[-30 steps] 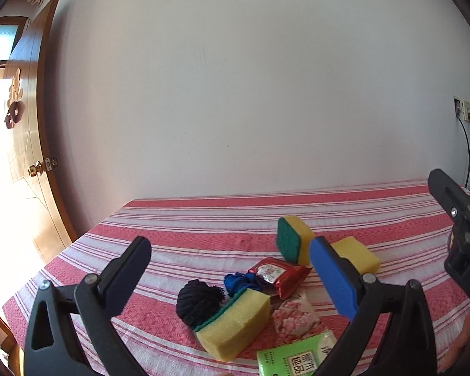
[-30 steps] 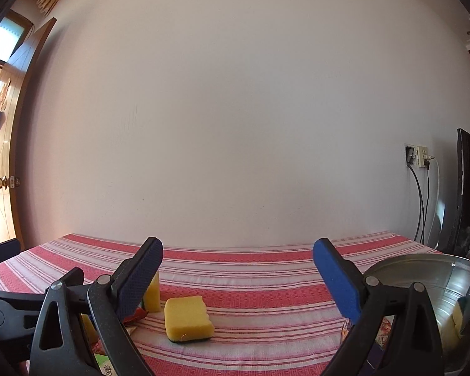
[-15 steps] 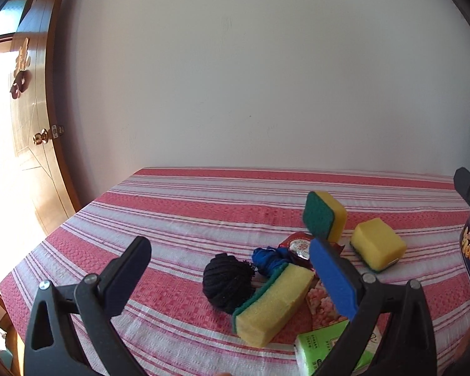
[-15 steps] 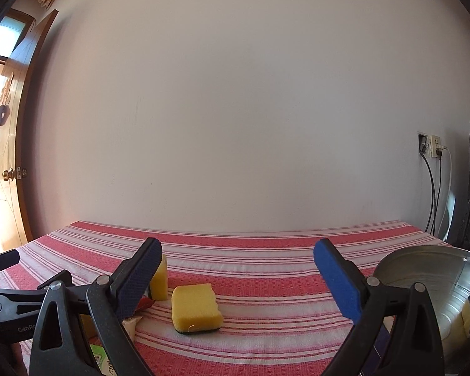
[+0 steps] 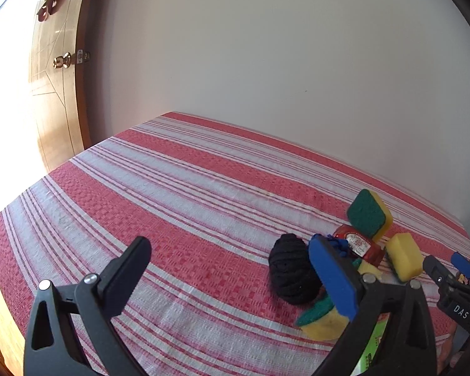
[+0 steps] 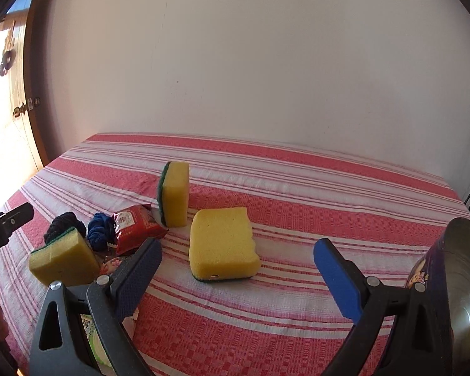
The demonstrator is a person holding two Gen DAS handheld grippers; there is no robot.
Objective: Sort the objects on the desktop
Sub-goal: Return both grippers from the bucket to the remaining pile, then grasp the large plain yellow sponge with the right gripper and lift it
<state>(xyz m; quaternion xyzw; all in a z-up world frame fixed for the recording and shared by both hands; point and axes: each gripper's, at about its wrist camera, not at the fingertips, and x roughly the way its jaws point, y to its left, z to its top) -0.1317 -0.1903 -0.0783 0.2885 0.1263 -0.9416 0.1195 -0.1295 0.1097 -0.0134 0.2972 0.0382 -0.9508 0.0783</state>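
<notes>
Two spread claws, left claw [image 5: 235,277], right claw [image 6: 238,277], green packet [image 6: 92,333] half hidden, tin [image 6: 460,282] cut off

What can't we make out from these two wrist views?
- Green packet: right wrist view, mostly behind the right gripper's left finger; label unreadable.
- Metal tin: right wrist view, cut off by the right edge; contents unclear.
- Pink floral packet: right wrist view, only a sliver shows behind the near sponge.
- Near sponge, left wrist view: partly behind the left gripper's blue finger.
</notes>
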